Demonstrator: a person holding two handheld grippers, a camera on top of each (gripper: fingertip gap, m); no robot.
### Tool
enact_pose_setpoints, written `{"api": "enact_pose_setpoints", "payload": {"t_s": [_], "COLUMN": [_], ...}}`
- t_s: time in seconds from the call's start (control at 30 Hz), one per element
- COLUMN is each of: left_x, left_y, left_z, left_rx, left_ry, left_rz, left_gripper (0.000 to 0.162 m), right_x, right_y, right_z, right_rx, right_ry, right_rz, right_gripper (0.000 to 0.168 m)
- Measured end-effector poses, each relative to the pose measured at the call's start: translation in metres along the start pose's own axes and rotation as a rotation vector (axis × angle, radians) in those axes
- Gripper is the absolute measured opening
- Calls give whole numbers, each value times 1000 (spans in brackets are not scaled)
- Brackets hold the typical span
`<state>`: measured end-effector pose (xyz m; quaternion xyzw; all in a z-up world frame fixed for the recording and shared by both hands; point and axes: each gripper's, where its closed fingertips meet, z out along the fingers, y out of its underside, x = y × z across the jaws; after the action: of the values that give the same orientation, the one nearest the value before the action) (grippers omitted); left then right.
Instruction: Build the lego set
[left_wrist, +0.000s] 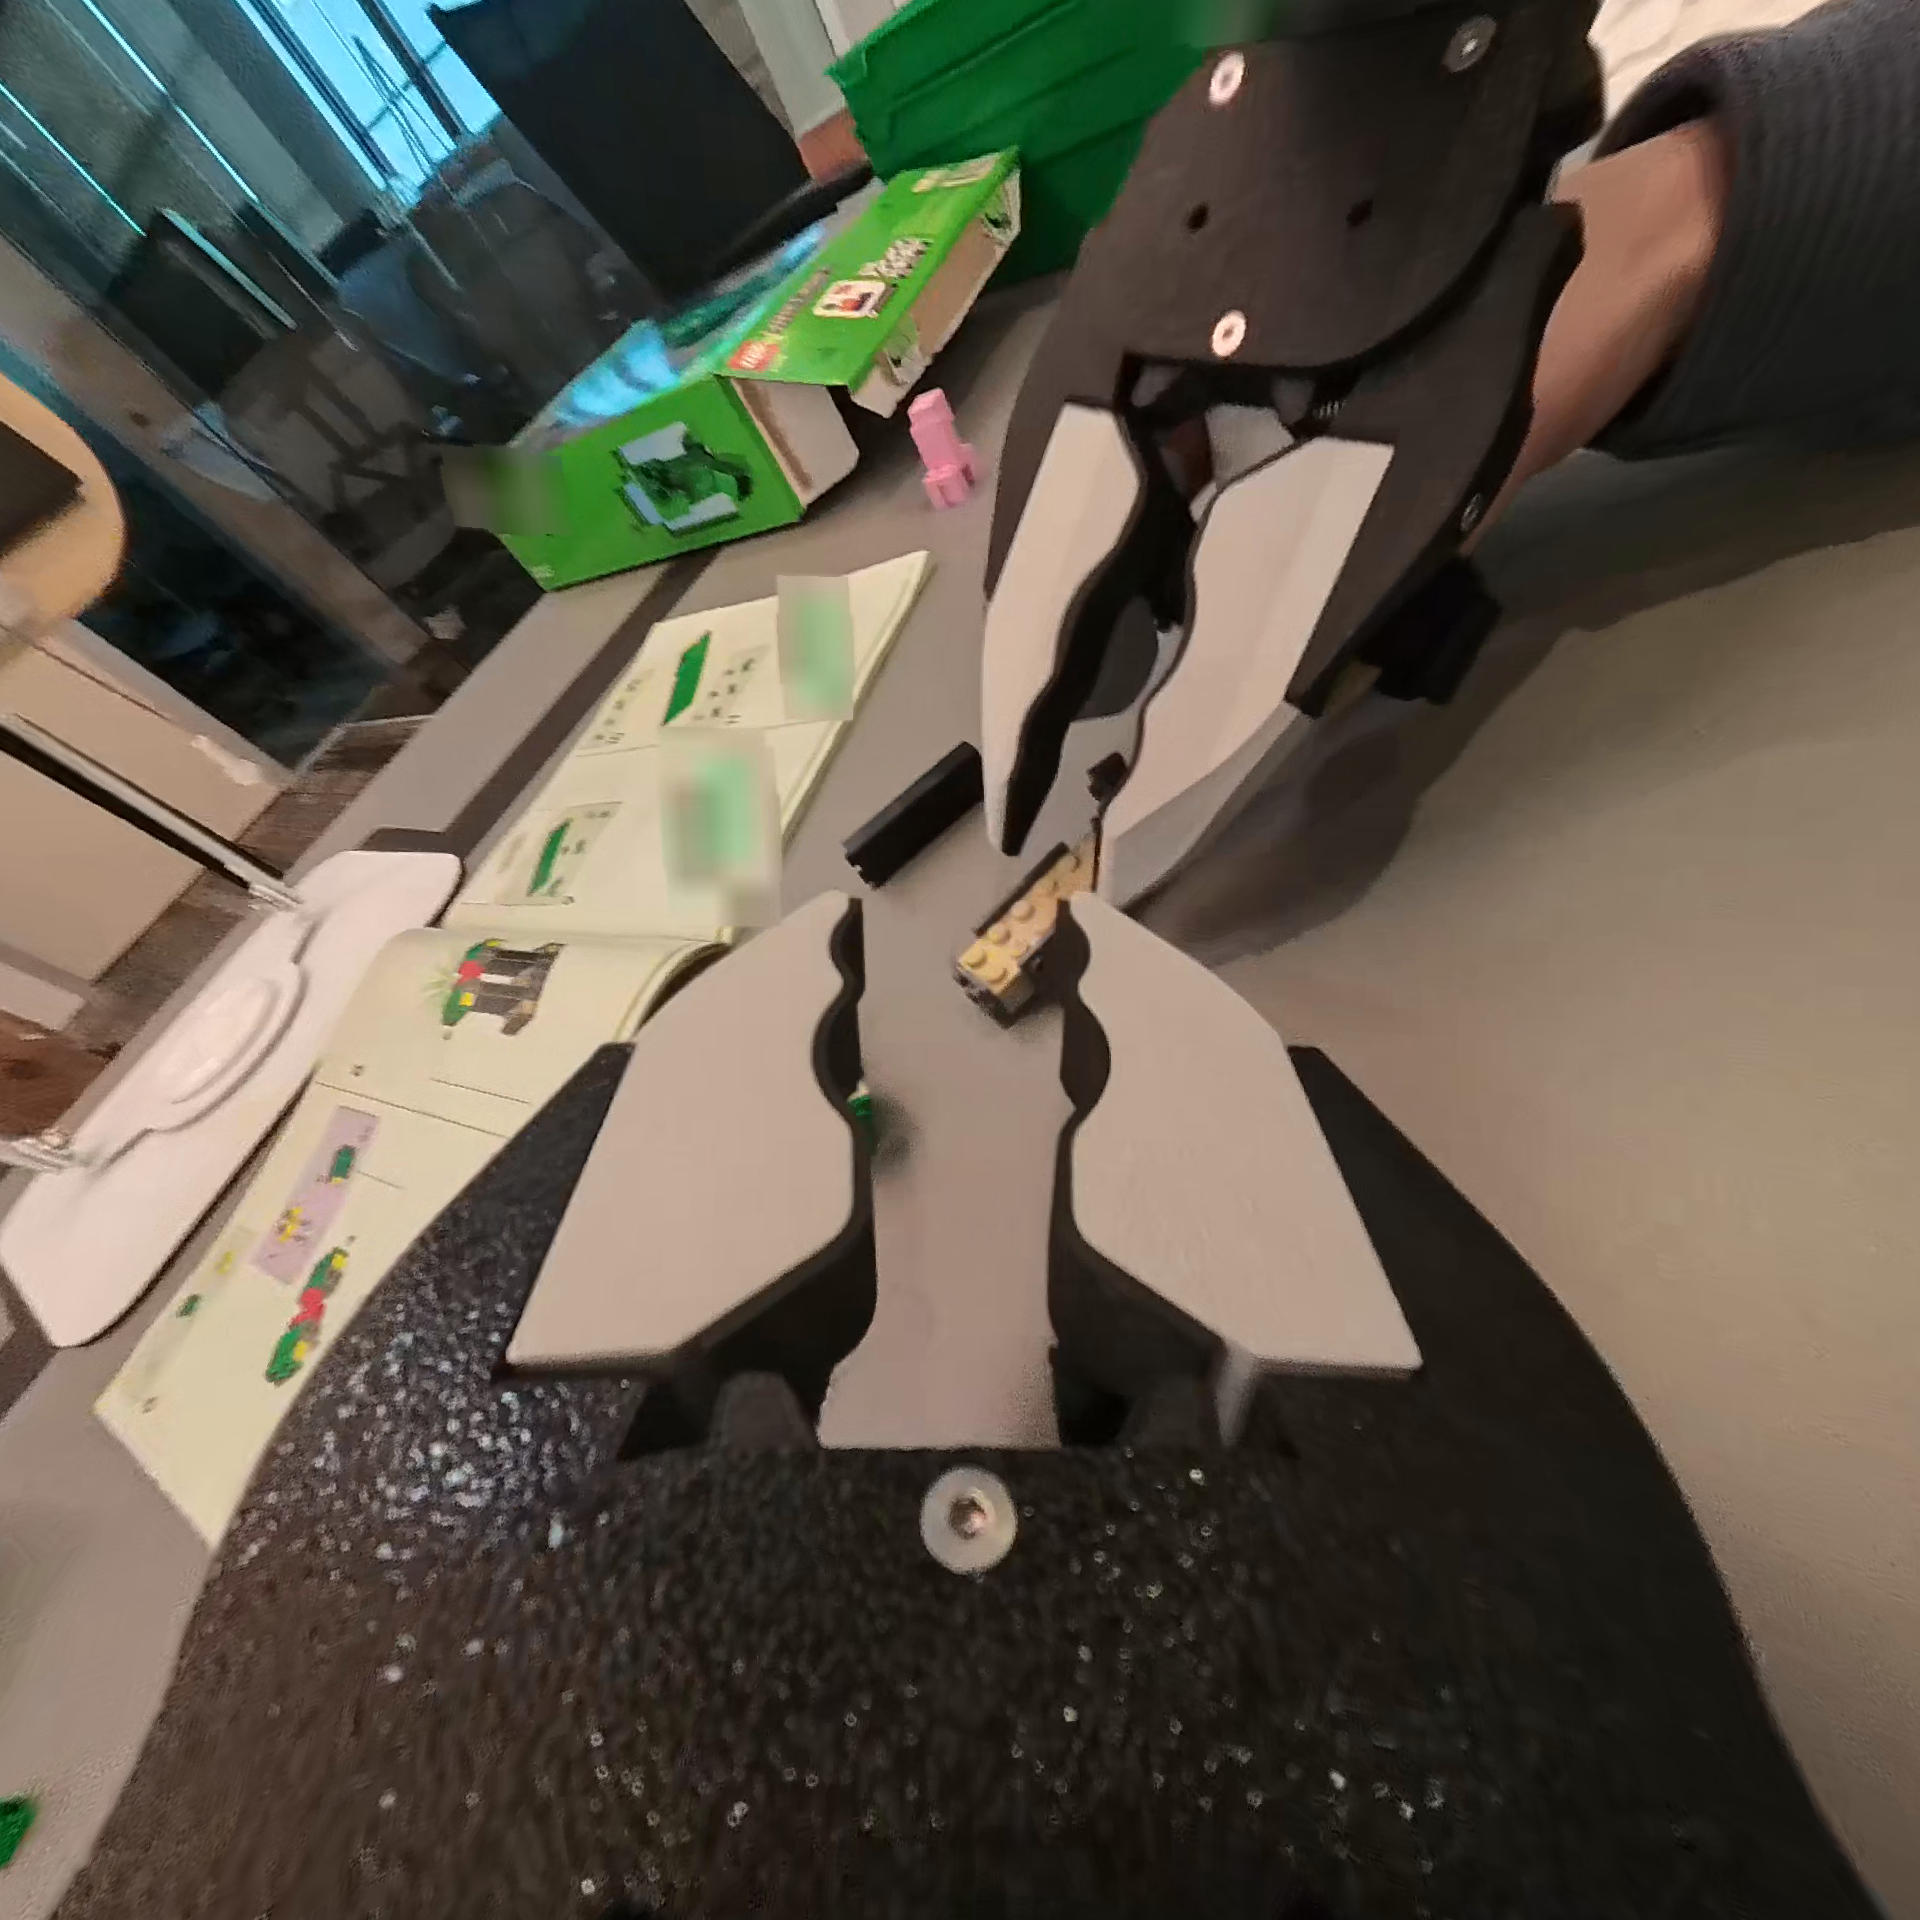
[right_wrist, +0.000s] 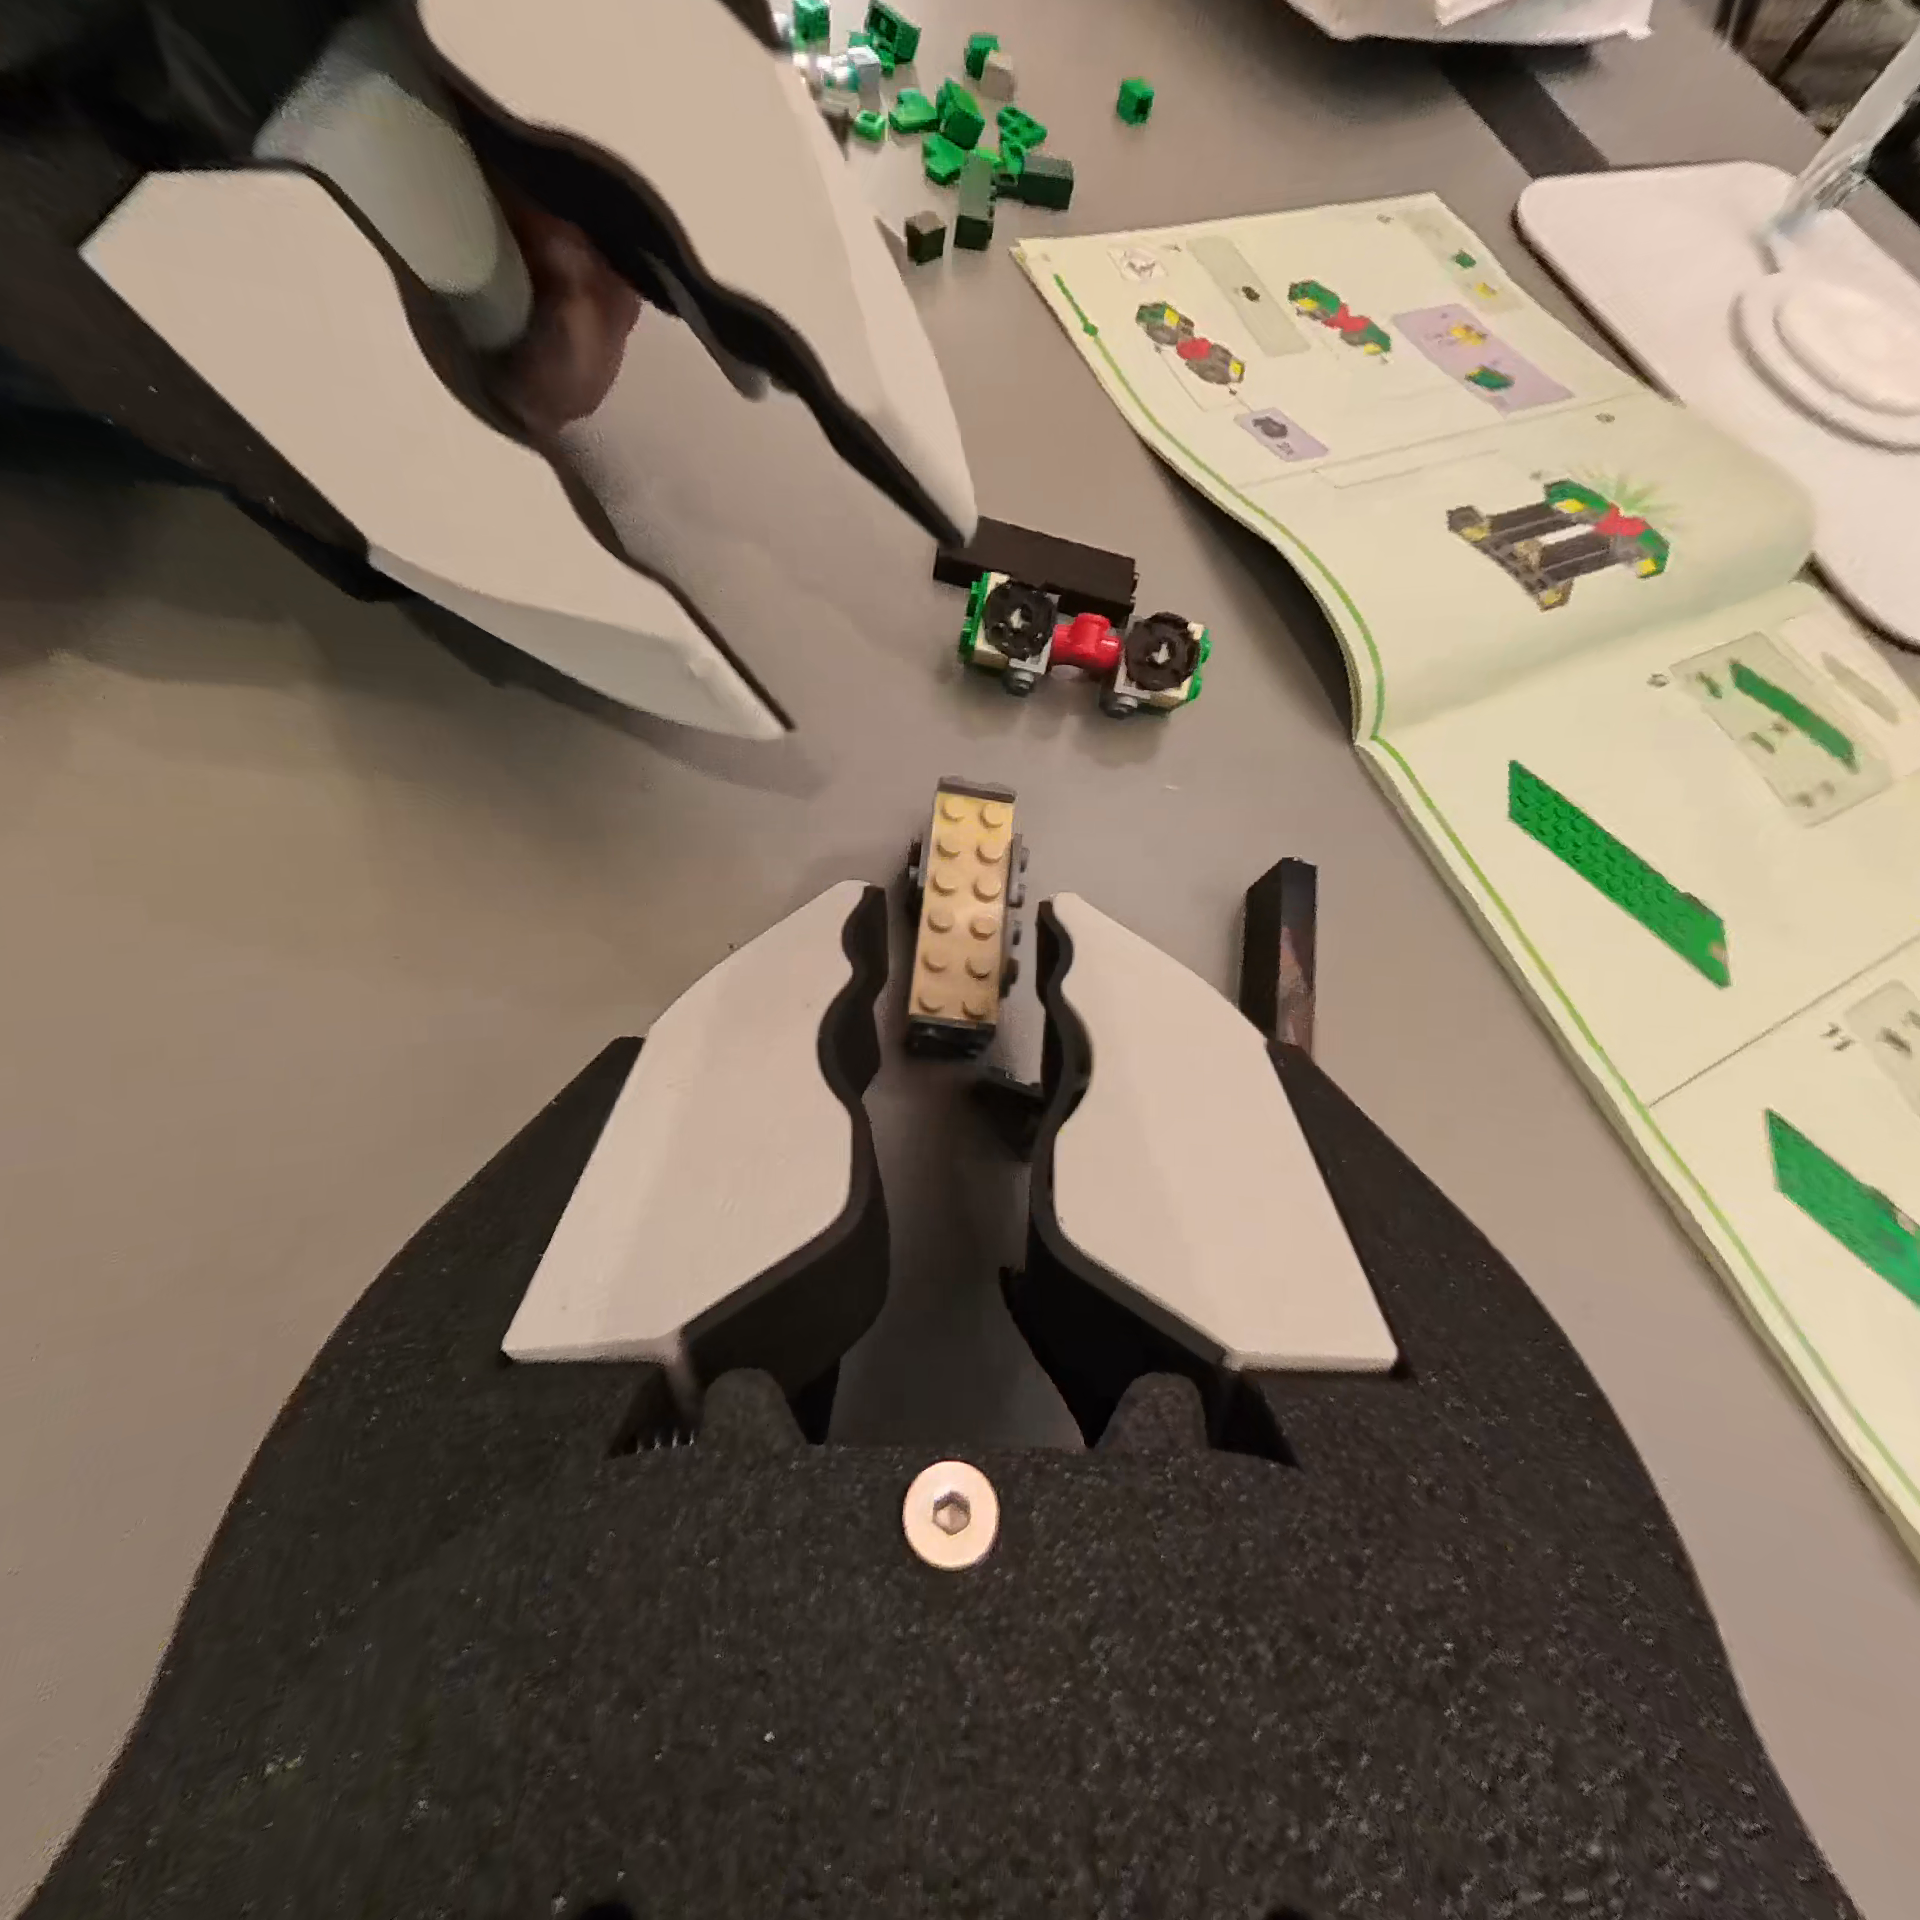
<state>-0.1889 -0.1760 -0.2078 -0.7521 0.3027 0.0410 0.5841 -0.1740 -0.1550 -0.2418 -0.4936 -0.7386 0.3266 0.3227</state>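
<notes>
A tan brick on a dark grey base (right_wrist: 966, 925) lies on the grey table (right_wrist: 312, 935). My right gripper (right_wrist: 956, 899) is open, and its jaws stand close on either side of the brick's near half. In the left wrist view the tan brick (left_wrist: 1013, 940) lies just ahead of my left gripper (left_wrist: 966, 909), with my right gripper (left_wrist: 1060, 868) coming down over its far end. My left gripper (right_wrist: 873, 623) is open and empty. One of its fingertips (right_wrist: 951, 509) touches a black brick on a green, red and black wheel assembly (right_wrist: 1081, 649).
A long black brick (right_wrist: 1278, 956) lies right of my right gripper, beside the open instruction booklet (right_wrist: 1558, 644). Loose green pieces (right_wrist: 966, 125) lie at the back. A green set box (left_wrist: 727, 416), a pink figure (left_wrist: 940, 452), a green bin (left_wrist: 997, 94) and a white stand base (left_wrist: 208, 1039) are farther off. Spacing between my two grippers at the tips: around 5 cm.
</notes>
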Motion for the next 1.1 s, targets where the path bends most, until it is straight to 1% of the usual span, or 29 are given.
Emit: {"api": "enact_pose_setpoints", "payload": {"t_s": [0.07,0.17,0.2,0.3,0.4,0.47,0.53,0.57,0.6,0.7,0.83,1.03,1.1], "left_x": [5,12,14,23,28,36,41,43,42,32,21,23,24], "left_y": [5,17,20,26,25,25,24,23,22,15,14,37,37], "left_z": [5,14,18,26,28,25,20,17,14,7,6,16,16], "left_rx": [-32,-134,-169,-245,-260,-270,-274,-269,-256,-196,-165,-300,-305], "left_ry": [28,70,86,120,133,193,234,252,249,199,147,140,145], "left_rz": [0,21,28,49,59,20,-10,-16,-20,-33,-77,-126,-136], "left_gripper": [38,49,53,57,53,42,39,31,27,29,35,40,39], "right_x": [5,16,21,30,34,33,31,28,24,13,6,-5,-4], "right_y": [-2,-7,-9,-15,-17,-17,-17,-17,-16,-11,-2,3,5], "right_z": [-6,-20,-25,-35,-42,-45,-47,-47,-47,-42,-33,-30,-31], "right_rx": [19,66,86,146,180,187,193,192,186,155,83,49,41], "right_ry": [27,78,93,109,108,85,51,25,2,-56,-54,-102,-92], "right_rz": [-30,-37,-28,25,59,74,87,92,95,67,-6,-65,-77], "right_gripper": [27,27,27,27,26,26,25,25,25,24,24,22,22]}}
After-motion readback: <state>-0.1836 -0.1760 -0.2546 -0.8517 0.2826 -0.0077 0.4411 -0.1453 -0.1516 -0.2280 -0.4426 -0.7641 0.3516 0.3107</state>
